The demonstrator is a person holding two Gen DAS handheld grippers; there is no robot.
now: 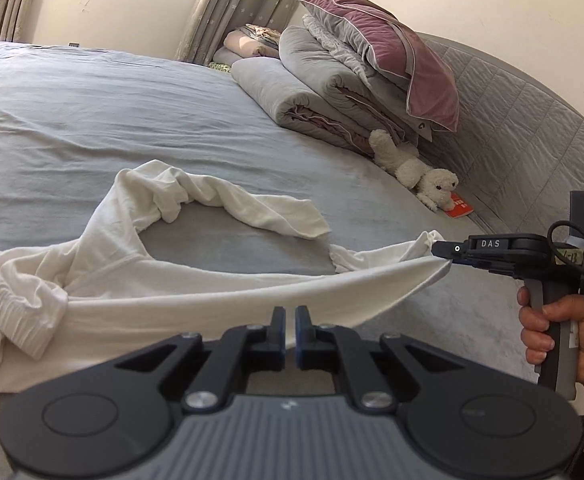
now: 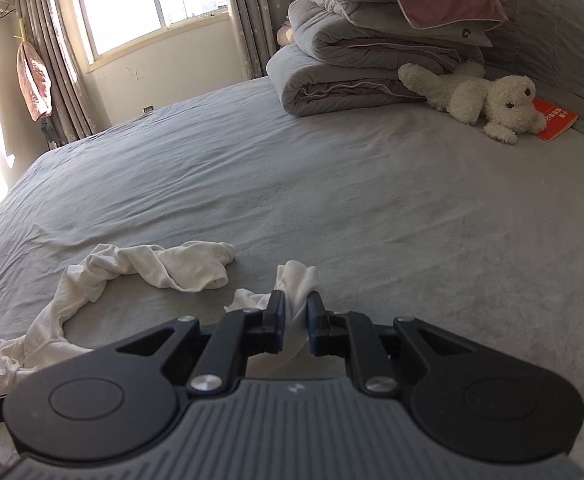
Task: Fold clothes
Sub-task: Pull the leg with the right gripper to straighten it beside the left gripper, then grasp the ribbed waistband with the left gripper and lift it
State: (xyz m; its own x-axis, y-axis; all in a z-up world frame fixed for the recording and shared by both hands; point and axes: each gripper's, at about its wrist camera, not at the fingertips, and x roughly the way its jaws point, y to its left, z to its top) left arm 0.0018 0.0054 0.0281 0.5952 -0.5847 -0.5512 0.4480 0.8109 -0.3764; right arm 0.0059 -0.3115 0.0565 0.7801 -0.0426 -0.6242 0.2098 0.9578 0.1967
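Between my two grippers, left gripper and right gripper, I am stretching the white garment's hem, both clamping it.

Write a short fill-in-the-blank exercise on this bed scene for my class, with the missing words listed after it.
1. Both grippers, the left gripper and the right gripper, are shut on a white ____.
2. The plush dog lies partly on an ____ book.
3. A ____ pillow tops the folded quilts.
4. The bed sheet is ____.

Missing words: garment; orange; pink; grey
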